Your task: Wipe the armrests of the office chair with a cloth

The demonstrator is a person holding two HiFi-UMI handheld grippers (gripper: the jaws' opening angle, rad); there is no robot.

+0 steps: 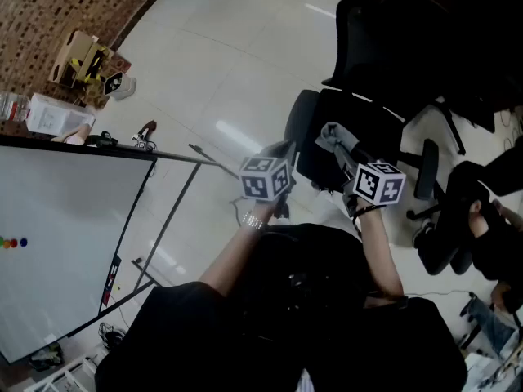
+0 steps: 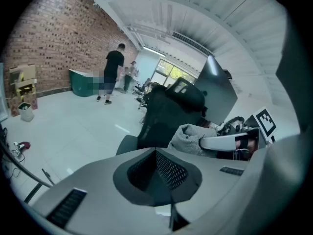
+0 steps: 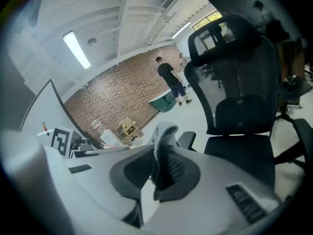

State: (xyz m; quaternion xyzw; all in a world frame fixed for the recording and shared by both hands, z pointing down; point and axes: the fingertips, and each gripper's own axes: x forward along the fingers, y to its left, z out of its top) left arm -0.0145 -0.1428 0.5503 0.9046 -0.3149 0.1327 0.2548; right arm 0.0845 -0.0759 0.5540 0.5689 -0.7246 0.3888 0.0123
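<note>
A black office chair (image 1: 359,117) stands just ahead of me, with one armrest (image 1: 299,127) on its left and the other armrest (image 1: 426,168) on its right. My right gripper (image 1: 333,139) is shut on a grey cloth (image 1: 328,133), held over the seat between the armrests. In the right gripper view the cloth (image 3: 164,133) sticks up from the closed jaws of the right gripper (image 3: 161,156), with the chair (image 3: 239,116) behind it. My left gripper (image 1: 286,149) hovers beside the left armrest. In the left gripper view the left gripper (image 2: 157,154) is shut and holds nothing, and the cloth (image 2: 188,138) shows to its right.
A whiteboard on a stand (image 1: 57,243) fills the left side. Cardboard boxes (image 1: 78,60) sit by the brick wall. A second dark chair (image 1: 458,219) stands close on the right. People (image 2: 113,72) stand far off across the pale floor.
</note>
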